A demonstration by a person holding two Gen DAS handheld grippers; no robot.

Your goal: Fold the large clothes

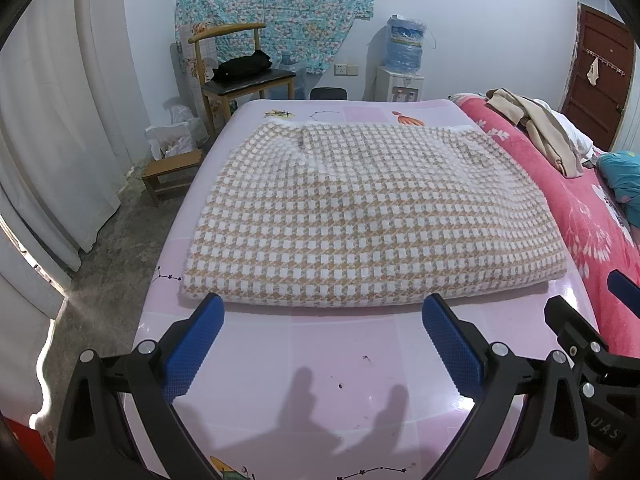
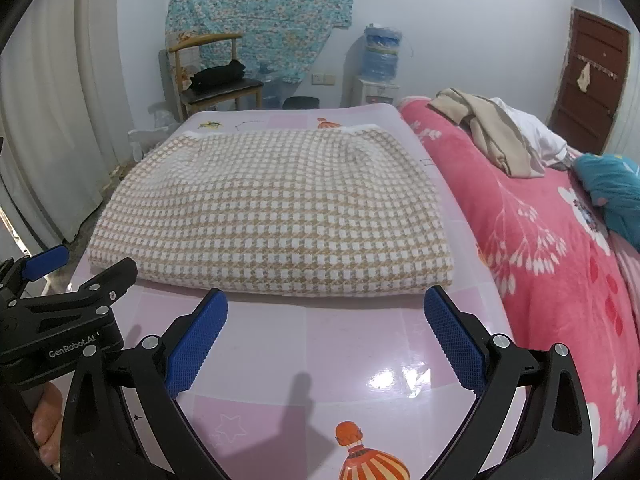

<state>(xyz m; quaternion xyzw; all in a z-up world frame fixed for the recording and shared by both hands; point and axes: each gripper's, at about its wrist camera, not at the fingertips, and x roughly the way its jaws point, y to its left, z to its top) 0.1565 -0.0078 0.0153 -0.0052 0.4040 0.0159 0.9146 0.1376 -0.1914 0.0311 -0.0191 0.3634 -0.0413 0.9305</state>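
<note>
Pink desk (image 1: pixel 320 344), glossy, w/ cartoon prints: landmark for all below.

Beside desk's right edge: bed under red floral blanket (image 2: pixel 540 240), beige & white clothes heap (image 2: pixel 492 132) on top near far end, teal item (image 2: pixel 616 188) nearer. Likely next garments to fold, only a guess.

Past desk's far edge: wooden chair (image 1: pixel 236 72) w/ black bundle on seat, water dispenser (image 1: pixel 404 64) against wall, floral cloth (image 1: pixel 276 8) hung on wall above. Off desk's left side: small wooden stool (image 1: pixel 168 172) on floor, white curtains.

On desk, centre to far half: checked tan/white garment (image 1: pixel 360 216), lying flat as neat rectangle, doubled near edge thick and rounded, so at least one fold in. Edges roughly square to desk, no sleeves or loose bits sticking out. Judged: folding of this piece mostly done or done; maybe one more halving left if smaller packet wanted, plus remaining heap on bed.

Near desk's front edge, just short of garment's near fold: left gripper (image 1: pixel 320 340), fingers spread wide, nothing between them, not touching fabric. Right gripper (image 2: pixel 324 336) alongside, same: blue fingers wide apart, empty, tips just at garment's near hem but apart from it. Part of a hand (image 2: pixel 48 424) visible at lower left in right wrist view.
</note>
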